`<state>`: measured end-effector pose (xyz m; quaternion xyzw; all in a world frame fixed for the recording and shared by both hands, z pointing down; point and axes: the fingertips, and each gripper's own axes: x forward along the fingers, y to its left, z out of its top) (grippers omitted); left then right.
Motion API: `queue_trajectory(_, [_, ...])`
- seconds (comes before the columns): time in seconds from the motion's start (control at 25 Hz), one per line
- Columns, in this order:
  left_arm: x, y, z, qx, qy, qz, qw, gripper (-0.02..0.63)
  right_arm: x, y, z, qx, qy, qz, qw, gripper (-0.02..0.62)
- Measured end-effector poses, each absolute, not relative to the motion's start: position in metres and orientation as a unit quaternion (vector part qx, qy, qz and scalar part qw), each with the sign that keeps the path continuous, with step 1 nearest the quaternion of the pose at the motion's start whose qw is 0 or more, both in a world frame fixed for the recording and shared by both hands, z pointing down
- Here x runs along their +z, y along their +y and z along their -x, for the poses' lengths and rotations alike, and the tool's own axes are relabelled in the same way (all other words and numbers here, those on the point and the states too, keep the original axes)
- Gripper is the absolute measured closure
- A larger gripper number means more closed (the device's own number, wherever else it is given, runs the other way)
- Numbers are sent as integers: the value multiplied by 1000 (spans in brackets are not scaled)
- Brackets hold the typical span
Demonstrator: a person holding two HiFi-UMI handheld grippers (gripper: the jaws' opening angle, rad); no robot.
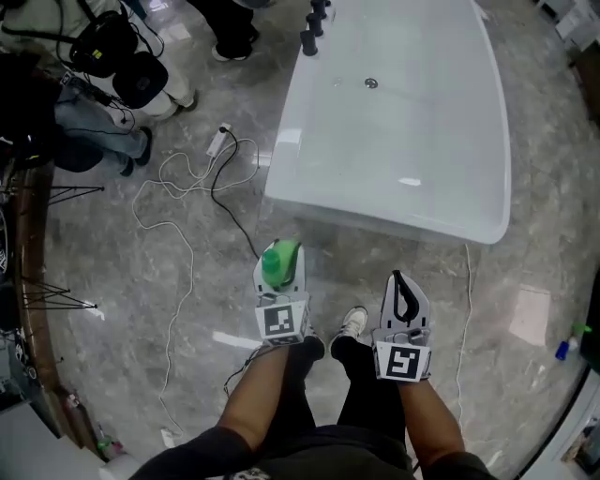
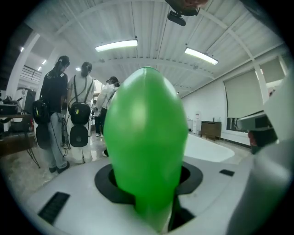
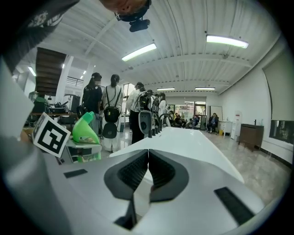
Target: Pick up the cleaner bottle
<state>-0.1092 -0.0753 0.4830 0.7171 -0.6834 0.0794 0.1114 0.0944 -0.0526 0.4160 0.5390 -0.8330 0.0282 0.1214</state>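
Observation:
The cleaner bottle [image 1: 277, 263] is bright green with a rounded, tapering top. My left gripper [image 1: 279, 274] is shut on it and holds it upright above the grey marble floor. In the left gripper view the cleaner bottle [image 2: 144, 142] fills the middle of the picture, standing up between the white jaws. My right gripper [image 1: 401, 286] hangs beside it to the right, shut with nothing in it. Its black pads meet in the right gripper view [image 3: 148, 172]. That view also shows the cleaner bottle [image 3: 84, 131] off to the left.
A white bathtub [image 1: 403, 131] stands ahead, with dark taps [image 1: 314, 23] at its far left corner. White and black cables [image 1: 178, 192] trail over the floor at left. People [image 1: 122, 66] stand at upper left. A small blue bottle [image 1: 566, 346] lies at the right edge.

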Motion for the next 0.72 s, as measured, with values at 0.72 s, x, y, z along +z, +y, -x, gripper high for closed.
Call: queue_trajectory(0.72, [180,-21,57,31,-655,-749,99,426,169,-7,-153,-30,-814,-575,78,580])
